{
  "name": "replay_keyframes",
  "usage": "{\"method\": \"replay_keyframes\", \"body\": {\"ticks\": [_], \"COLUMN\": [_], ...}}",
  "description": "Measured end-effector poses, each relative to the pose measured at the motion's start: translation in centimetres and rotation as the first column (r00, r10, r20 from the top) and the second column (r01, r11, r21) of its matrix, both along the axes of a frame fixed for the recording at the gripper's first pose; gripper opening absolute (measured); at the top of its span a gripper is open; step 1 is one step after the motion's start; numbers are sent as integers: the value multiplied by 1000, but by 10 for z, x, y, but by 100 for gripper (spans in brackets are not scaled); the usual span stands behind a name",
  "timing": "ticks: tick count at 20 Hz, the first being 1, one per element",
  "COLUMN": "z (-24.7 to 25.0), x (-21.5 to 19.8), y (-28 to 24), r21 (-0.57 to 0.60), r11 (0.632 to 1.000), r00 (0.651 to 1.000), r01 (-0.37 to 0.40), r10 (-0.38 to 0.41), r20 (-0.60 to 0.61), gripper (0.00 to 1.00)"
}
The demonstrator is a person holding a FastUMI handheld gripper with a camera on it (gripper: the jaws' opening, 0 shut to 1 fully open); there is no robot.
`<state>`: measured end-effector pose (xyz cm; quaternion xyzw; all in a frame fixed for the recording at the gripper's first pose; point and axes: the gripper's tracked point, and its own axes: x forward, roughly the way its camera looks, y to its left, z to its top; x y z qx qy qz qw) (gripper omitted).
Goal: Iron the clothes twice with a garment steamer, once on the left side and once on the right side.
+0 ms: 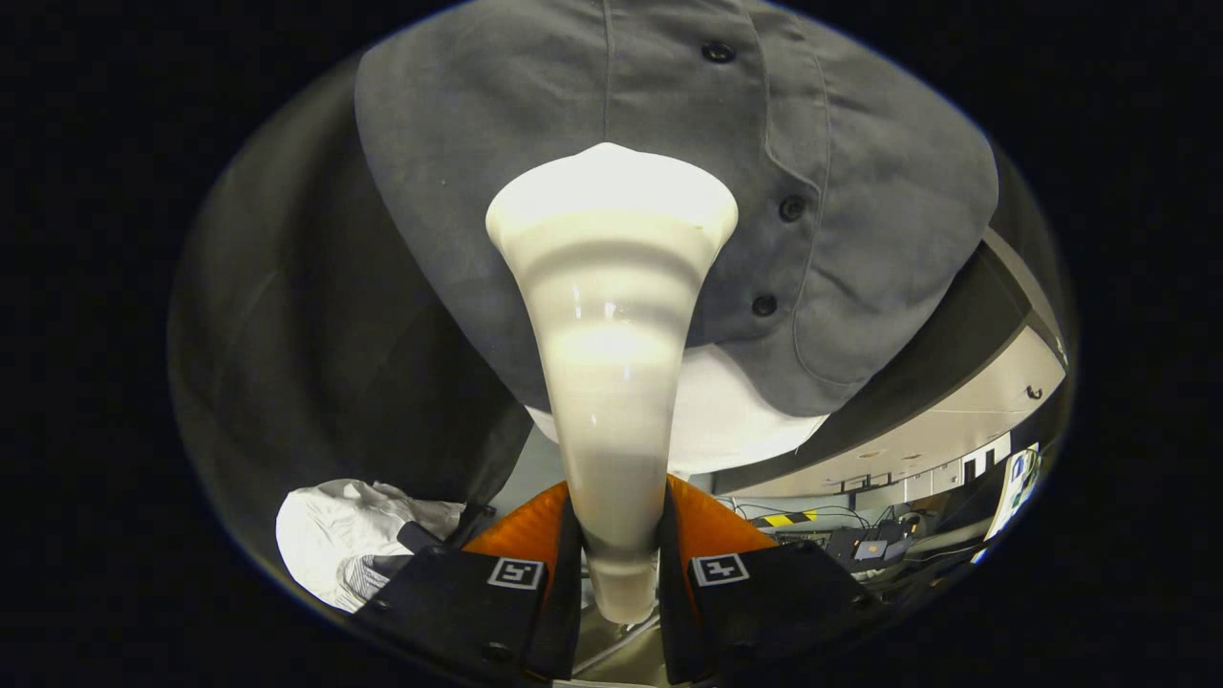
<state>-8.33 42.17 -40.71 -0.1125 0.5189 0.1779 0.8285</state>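
My gripper [619,564] is closed on the narrow handle of the garment steamer [611,315], one finger pressing on each side of it, so the tool stands out straight ahead along the fingers like an extension of my arm. I judge that I hold it low on the neck for reach and so that the wide flared head can be turned flat toward the cloth.

The head of the steamer lies over the grey shirt [535,143], which hangs just beyond it; whether the head is touching the fabric or a little short of it I cannot tell. It sits on the panel beside the button placket, with the row of dark buttons [791,207] off to one side, so I take this as one of the two side passes, with the head kept off the buttons. Below the shirt's hem a white layer [736,420] shows, perhaps an undergarment or the form it hangs on.

Near the fingers, off to one side, lies a crumpled white cloth [334,535]. Beyond the other finger a cluttered work area with cables [831,521] is visible.

Each finger carries a square black-and-white marker [517,573], a coded pattern and not text. I can read no brand or label on the steamer or the shirt.
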Motion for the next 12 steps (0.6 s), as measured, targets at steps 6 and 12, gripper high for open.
{"method": "replay_keyframes", "body": {"ticks": [6, 12], "z": [-28, -49], "x": [-12, -26], "y": [-11, -22], "r21": [-22, -38], "r11": [1000, 999], "r00": [999, 996], "r01": [4, 4], "r10": [-5, -8], "r20": [-50, -90], "gripper": [43, 43]}}
